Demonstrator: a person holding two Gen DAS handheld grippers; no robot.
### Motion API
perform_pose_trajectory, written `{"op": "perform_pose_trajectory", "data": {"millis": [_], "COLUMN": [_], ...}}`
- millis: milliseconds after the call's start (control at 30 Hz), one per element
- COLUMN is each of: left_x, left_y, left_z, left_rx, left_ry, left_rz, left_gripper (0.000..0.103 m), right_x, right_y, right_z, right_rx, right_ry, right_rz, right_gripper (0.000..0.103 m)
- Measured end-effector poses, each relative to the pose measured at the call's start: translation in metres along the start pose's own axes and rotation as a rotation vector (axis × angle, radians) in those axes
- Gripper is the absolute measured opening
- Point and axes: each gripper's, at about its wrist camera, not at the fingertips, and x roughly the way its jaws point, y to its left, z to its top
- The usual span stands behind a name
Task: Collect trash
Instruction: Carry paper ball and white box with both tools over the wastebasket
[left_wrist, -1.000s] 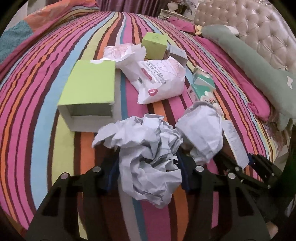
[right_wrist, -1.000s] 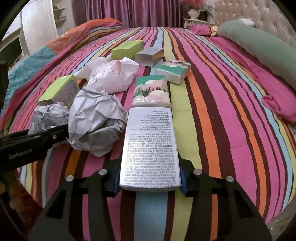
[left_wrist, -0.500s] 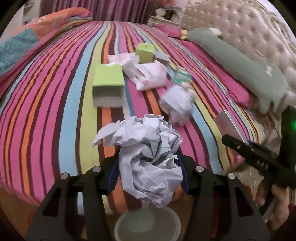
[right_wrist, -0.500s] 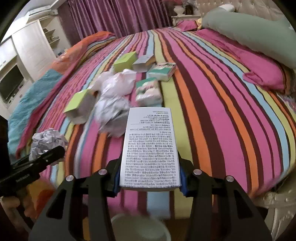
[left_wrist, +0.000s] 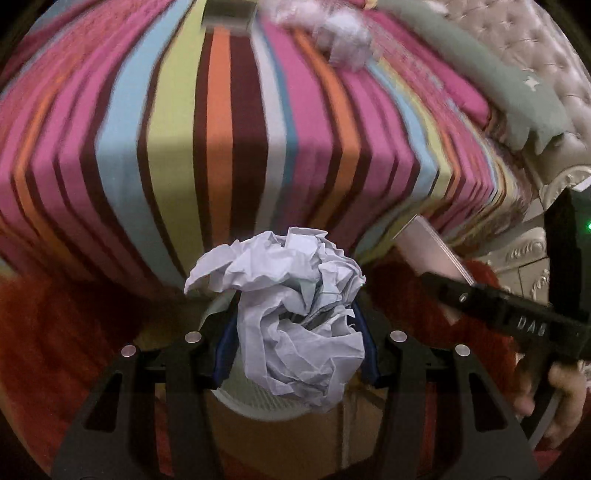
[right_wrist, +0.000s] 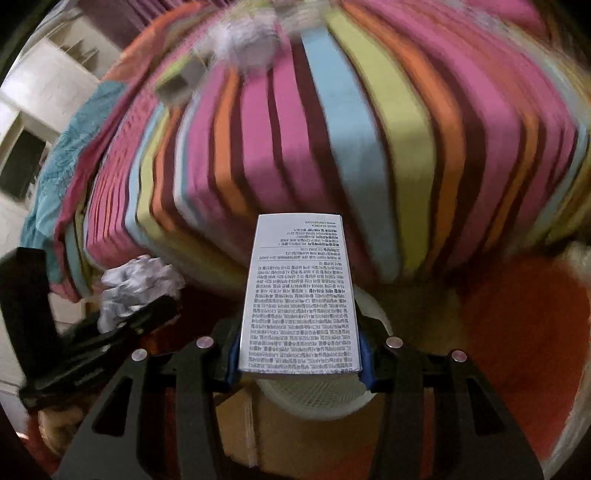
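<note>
A crumpled paper ball (left_wrist: 295, 317) is clamped by the left gripper (left_wrist: 295, 354); a printed carton (right_wrist: 300, 295), marked "MADE IN KOREA" at 12 o'clock, is gripped by the right gripper (right_wrist: 299, 354).

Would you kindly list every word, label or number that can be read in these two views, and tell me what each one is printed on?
"DA" plus an unclear third character: white letters on the right gripper, seen from the left wrist view.
"MADE IN KOREA": on the printed box, upside down.
A web address line above it: too small to read.
Dense Korean text on that box: too small to read.
Lettering on the left gripper: blurred, unreadable.
The crumpled paper: no text.
</note>
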Motion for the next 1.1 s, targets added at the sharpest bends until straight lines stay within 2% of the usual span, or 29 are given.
{"op": "perform_pose_trajectory", "data": {"millis": [167, 300, 433, 500, 667, 800, 1033, 1067, 1100], "left_x": [0.039, 0.066, 0.102, 0.116, 0.145, 0.171, 0.190, 0.194, 0.197], "left_y": [0.004, 0.010, 0.010, 0.013, 0.029, 0.034, 0.041, 0.041, 0.043], "left_z": [-0.017, -0.022, -0.023, -0.025, -0.035, -0.044, -0.051, -0.052, -0.054], "left_rx": [-0.027, -0.051, -0.062, -0.076, -0.130, -0.143, -0.199, -0.211, -0.231], "left_ry": [0.133, 0.219, 0.322, 0.360, 0.478, 0.563, 0.630, 0.640, 0.652], "left_rz": [0.025, 0.037, 0.053, 0.059, 0.074, 0.122, 0.120, 0.115, 0.100], "left_gripper": [0.052, 0.052, 0.052, 0.053, 0.053, 0.053, 0.054, 0.057, 0.064], "right_x": [0.043, 0.074, 0.108, 0.116, 0.144, 0.160, 0.169, 0.171, 0.174], "right_y": [-0.015, -0.030, -0.045, -0.054, -0.064, -0.075, -0.082, -0.083, -0.083], "right_z": [-0.022, -0.023, -0.017, -0.020, -0.022, -0.024, -0.028, -0.027, -0.027], "right_rx": [0.090, 0.188, 0.249, 0.282, 0.309, 0.353, 0.403, 0.402, 0.403], "right_ry": [0.140, 0.246, 0.319, 0.349, 0.393, 0.434, 0.478, 0.480, 0.484], "right_rz": [0.011, 0.031, -0.007, 0.003, -0.021, -0.022, -0.006, 0.000, 0.010], "right_gripper": [0.045, 0.045, 0.045, 0.045, 0.045, 0.045, 0.045, 0.046, 0.047]}}
